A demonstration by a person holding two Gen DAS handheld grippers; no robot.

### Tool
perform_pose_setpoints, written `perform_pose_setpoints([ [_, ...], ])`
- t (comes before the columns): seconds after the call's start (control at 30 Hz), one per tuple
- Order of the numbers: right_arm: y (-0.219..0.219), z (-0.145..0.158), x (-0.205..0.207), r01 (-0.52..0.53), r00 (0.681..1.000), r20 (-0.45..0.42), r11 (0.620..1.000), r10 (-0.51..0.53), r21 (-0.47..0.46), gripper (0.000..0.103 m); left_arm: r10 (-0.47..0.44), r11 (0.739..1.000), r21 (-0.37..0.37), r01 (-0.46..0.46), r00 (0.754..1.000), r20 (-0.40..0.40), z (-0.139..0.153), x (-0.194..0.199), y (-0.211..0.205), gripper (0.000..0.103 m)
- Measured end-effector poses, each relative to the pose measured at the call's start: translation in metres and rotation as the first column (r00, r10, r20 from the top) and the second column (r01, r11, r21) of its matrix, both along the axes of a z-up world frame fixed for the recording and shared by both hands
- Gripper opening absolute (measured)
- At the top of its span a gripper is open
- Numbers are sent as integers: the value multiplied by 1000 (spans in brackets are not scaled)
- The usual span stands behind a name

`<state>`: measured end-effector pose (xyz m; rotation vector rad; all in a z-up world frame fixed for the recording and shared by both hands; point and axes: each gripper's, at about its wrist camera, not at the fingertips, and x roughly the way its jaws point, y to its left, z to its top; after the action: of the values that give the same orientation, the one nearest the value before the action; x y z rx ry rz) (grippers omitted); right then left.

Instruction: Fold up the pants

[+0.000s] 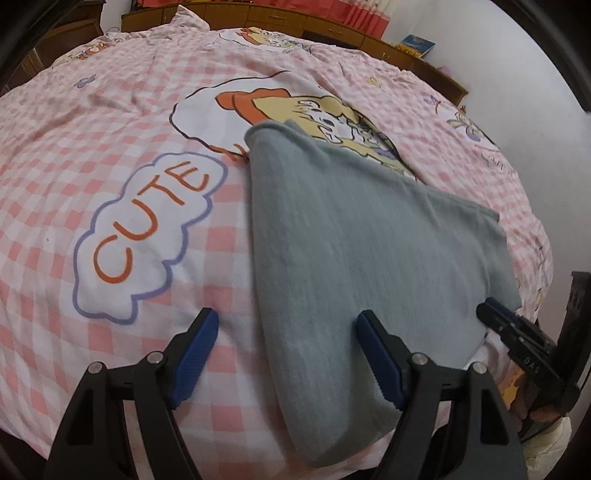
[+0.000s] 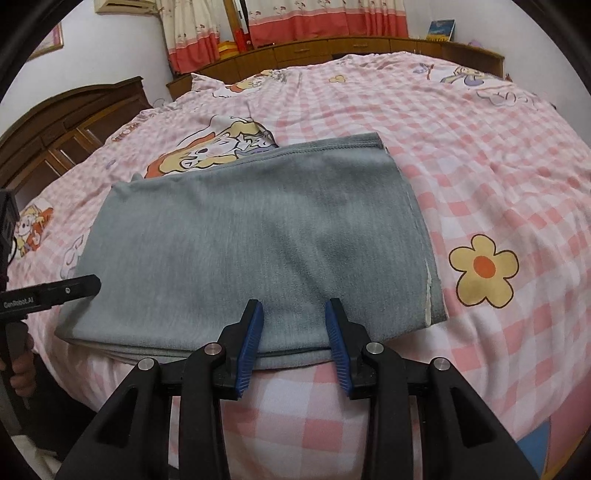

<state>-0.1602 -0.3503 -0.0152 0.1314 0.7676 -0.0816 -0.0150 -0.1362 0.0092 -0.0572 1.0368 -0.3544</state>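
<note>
- Grey pants (image 2: 251, 236) lie folded on the bed (image 2: 480, 155), likely nearly finished.
- Left gripper (image 1: 286, 354) spread wide, straddling their edge; right gripper (image 2: 295, 343) released, holding nothing.

Bed (image 2: 461, 155) fills both views, covered by pink-and-white checked quilt (image 1: 122, 122) with cartoon prints, "CUTE" cloud (image 1: 147, 229), yellow flower (image 2: 483, 270). Wooden headboard (image 2: 303, 51) runs along bed's far edge. Dark wooden wardrobe (image 2: 62, 122) past bed's far left corner. Curtains (image 2: 295, 22), cream with red band, above headboard. Blue book (image 2: 441, 30) on headboard ledge, far right. Walls (image 2: 122, 44) plain white.
</note>
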Motion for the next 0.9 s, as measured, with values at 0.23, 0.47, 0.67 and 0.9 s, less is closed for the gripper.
perform_pose_setpoints([
  [0.23, -3, 11, -8, 23, 999, -29, 998, -22, 55, 37, 4, 1000, 1, -4, 1000, -1, -1, -4, -3, 81],
  [0.47, -4, 22, -26, 41, 999, -26, 993, -39, 110, 37, 13, 1000, -7, -13, 1000, 20, -6, -5, -6, 80],
  [0.67, -2, 36, -40, 41, 999, 20, 993, -44, 109, 37, 8, 999, -34, -6, 999, 43, -6, -6, -8, 62],
  [0.9, -8, 53, -54, 41, 995, 89, 992, -52, 120, 37, -19, 997, -72, 25, 997, 79, 15, -12, -6, 16],
])
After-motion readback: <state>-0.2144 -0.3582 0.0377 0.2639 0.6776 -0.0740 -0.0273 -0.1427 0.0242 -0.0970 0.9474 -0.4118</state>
